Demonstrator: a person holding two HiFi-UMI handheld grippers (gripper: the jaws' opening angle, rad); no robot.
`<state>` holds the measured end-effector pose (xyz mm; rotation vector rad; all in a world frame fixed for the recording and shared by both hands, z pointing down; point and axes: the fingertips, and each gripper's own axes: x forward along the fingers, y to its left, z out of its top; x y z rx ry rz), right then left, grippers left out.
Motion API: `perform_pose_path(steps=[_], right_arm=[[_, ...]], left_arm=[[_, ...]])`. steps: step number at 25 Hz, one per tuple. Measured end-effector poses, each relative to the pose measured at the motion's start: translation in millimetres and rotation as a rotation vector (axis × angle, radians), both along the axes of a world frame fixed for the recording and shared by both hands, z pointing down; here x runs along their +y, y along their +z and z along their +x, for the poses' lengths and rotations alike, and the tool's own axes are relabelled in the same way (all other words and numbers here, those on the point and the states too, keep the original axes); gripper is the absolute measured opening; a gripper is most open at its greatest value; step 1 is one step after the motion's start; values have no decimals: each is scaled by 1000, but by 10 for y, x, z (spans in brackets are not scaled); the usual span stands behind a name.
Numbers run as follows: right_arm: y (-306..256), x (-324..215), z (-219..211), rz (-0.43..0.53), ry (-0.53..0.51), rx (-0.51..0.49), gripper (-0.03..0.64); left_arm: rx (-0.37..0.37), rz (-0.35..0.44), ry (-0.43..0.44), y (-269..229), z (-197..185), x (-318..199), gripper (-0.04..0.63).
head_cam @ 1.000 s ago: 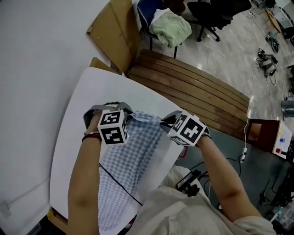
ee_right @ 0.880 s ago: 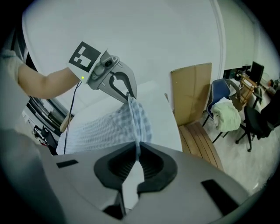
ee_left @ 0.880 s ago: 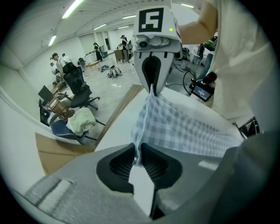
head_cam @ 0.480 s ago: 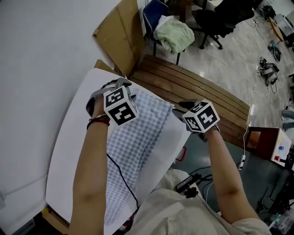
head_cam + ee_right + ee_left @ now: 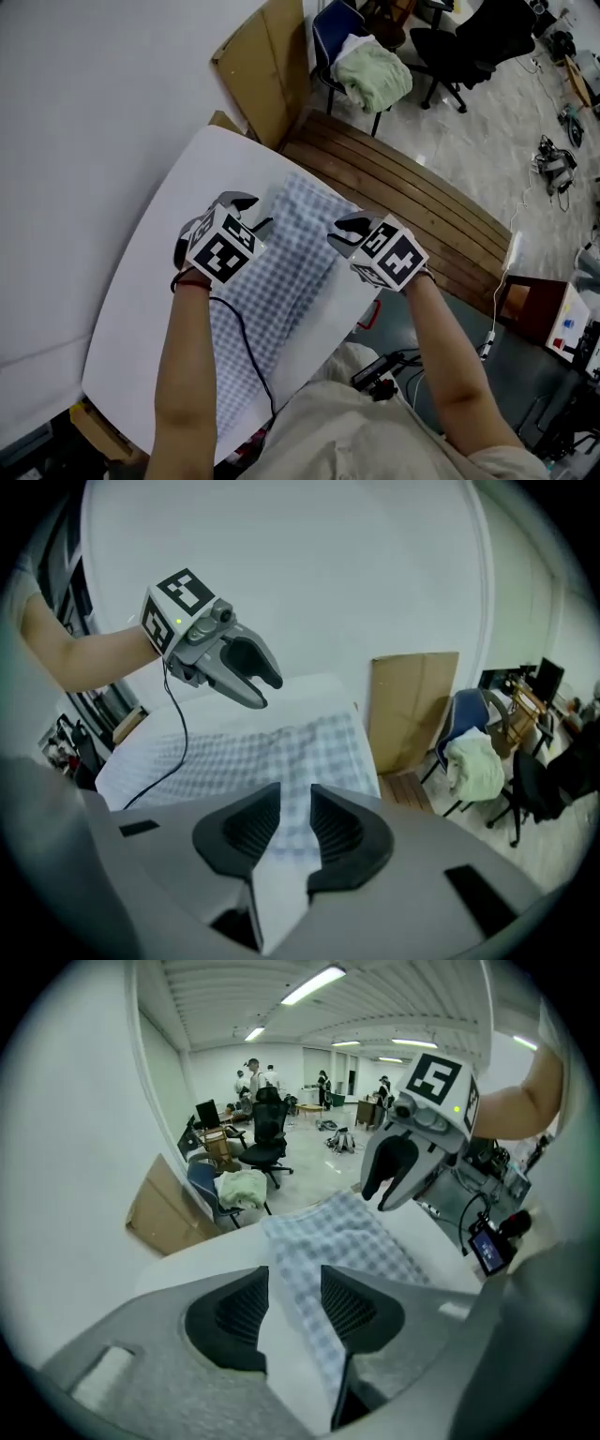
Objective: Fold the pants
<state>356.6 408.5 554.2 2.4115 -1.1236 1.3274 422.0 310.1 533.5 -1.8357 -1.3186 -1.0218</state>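
Note:
The blue-and-white checked pants [image 5: 291, 262] lie flat in a long folded strip on the white table [image 5: 141, 281]. My left gripper [image 5: 251, 213] hovers over the strip's left edge, and its jaws have just been opening, with nothing between them. My right gripper [image 5: 343, 234] hangs over the right edge, open too; its jaws have just been closing part way on nothing. In the left gripper view the pants [image 5: 352, 1237] lie beyond the parted left gripper [image 5: 295, 1283], with the right gripper [image 5: 386, 1174] above them. The right gripper view shows the pants [image 5: 272, 752] past the right gripper [image 5: 293, 822] and the left gripper [image 5: 251, 672] over them.
A black cable [image 5: 246, 352] trails from the left wrist across the near part of the pants. Beyond the table stand a slatted wooden bench [image 5: 412, 192], a cardboard sheet [image 5: 262, 66] against the wall and a chair holding a green cloth [image 5: 375, 77].
Both grippers held the pants' far end, laid it flat, let go and opened. They have since lifted and drawn back toward the person; the cloth now lies flat.

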Motion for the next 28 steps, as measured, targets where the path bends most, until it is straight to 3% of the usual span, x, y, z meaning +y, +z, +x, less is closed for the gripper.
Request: perform_pose_path(steps=[4,9,16,28], right_arm=[[-101,-345,-18,-42,-125,24,112],[-304,-764,-119,-26,-218,48,110],[-437,-1532,-416,-11,-463,61,109],[-649,-3265,-1487,-21,-978,64,83]], left_arm=[[-58,-66,-94,-33,-358,-190,171],[-44,-180,-266,-291,-669,-556,93],[-43,-309,-593,-644,-1357,-1404,87],[-26,-257,-1009,-893,-3145,-2854,67]])
